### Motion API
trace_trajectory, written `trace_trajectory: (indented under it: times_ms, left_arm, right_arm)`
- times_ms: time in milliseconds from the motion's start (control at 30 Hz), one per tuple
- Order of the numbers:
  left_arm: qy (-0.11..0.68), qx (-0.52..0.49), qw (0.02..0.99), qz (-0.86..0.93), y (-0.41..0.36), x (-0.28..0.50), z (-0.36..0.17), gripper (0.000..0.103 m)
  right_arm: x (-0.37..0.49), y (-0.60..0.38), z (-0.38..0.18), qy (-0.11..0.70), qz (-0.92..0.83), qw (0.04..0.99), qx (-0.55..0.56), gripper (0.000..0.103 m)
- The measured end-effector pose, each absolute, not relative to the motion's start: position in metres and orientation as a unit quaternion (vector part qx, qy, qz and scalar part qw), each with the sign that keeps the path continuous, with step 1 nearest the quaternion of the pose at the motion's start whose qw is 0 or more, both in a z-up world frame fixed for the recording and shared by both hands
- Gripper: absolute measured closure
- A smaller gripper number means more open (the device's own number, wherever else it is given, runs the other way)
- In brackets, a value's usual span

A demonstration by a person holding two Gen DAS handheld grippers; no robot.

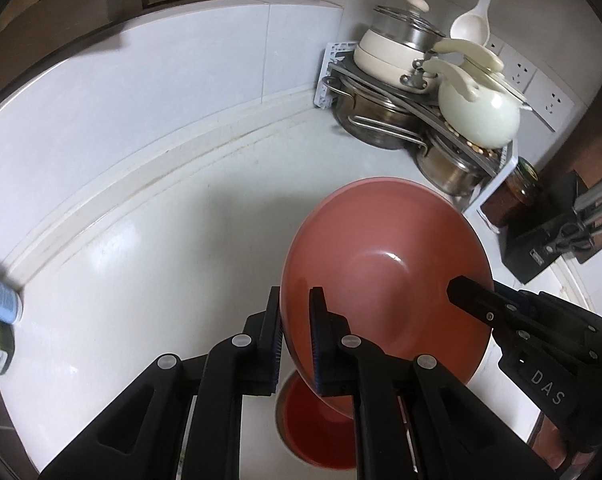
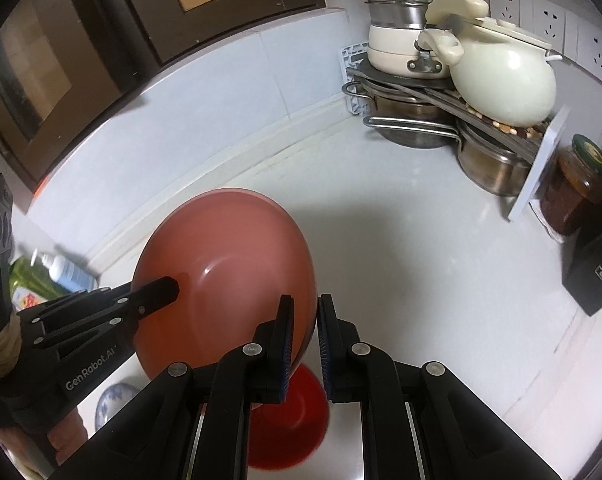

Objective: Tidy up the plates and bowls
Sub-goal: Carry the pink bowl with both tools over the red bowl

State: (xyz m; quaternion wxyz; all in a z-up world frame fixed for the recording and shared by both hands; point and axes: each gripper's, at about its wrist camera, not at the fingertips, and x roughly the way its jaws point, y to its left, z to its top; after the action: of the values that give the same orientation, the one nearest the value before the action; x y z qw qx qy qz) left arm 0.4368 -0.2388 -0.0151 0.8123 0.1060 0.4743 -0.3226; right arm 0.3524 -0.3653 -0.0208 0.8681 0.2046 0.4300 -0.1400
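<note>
Above the white worktop (image 1: pixel 141 240), the pink plate (image 1: pixel 381 264) is clamped at opposite rims by both left gripper (image 1: pixel 295 340) and right gripper (image 2: pixel 303 340); it should be lowered level onto the red bowl (image 2: pixel 297 420) below.

A home kitchen: a white surface (image 2: pixel 401 240) meets a tiled wall (image 1: pixel 181 92). At two o'clock, steel pots (image 2: pixel 405 120) and a cream lidded pot (image 2: pixel 505 84) crowd a corner rack (image 1: pixel 433 108), beside wall sockets (image 2: pixel 549 24) and a sauce jar (image 2: pixel 577 188).

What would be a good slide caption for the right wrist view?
Both grippers clamp opposite rims of a tilted pink plate above a red bowl on the white counter.
</note>
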Motion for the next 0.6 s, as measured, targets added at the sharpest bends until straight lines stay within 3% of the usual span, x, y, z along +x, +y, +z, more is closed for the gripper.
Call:
trace_trajectory:
  times_ms: [600]
  left_arm:
    - [0.515, 0.107, 0.790, -0.315, -0.210, 0.398, -0.049, 0.090]
  right_arm:
    - [0.320, -0.337, -0.054, 0.476, -0.128, 0.847, 0.199, 0.089]
